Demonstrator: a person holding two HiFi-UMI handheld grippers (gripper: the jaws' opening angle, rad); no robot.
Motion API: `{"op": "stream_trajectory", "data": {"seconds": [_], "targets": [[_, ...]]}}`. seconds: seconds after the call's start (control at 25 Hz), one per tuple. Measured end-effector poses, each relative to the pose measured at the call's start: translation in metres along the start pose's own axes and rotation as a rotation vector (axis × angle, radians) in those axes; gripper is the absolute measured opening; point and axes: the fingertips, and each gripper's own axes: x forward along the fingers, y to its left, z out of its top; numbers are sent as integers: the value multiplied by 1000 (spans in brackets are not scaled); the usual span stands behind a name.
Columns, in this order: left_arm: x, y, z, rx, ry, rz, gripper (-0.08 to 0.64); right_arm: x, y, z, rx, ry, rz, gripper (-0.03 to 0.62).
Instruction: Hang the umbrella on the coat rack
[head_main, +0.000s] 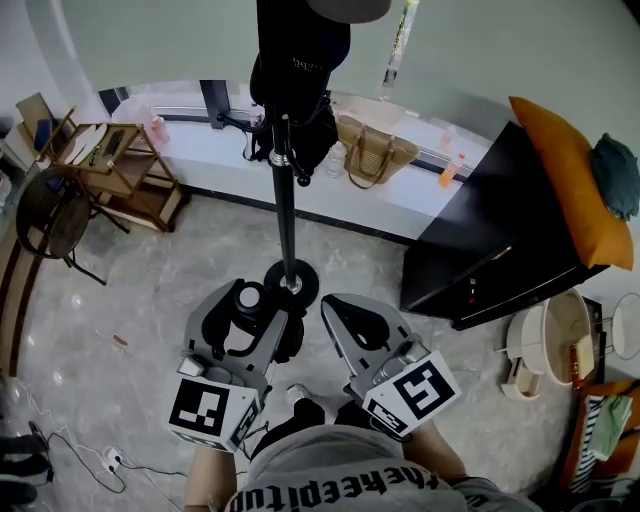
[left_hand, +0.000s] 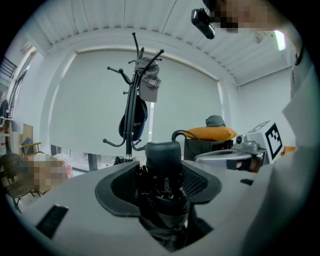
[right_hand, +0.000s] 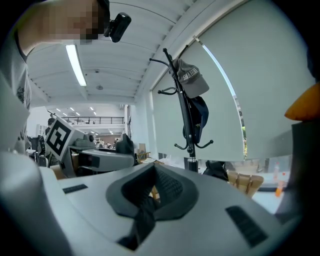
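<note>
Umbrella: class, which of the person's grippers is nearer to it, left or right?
Left. The left gripper is shut on the folded umbrella. The right gripper sits beside it, apart, with its jaws together on nothing.

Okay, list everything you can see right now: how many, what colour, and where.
coat rack: one, black, floor straight ahead
cap: one, grey, top of the coat rack
umbrella: one, black, folded, in the left claw
handbag: one, tan, window ledge behind the rack
wooden chair: one, brown, far left
cabinet: one, black, right
cushion: one, orange, on the cabinet
left claw: grey, shut on the umbrella
right claw: grey, shut, empty
</note>
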Motion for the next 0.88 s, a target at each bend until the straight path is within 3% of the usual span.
{"op": "stream_trajectory", "data": {"seconds": [0.52, 0.88], "targets": [[8, 5, -1, -12, 4, -35, 250, 4, -9, 1, -10, 0, -47, 11], [31, 11, -1, -20, 14, 43, 250, 21, -36, 6, -25, 0, 26, 12]]}}
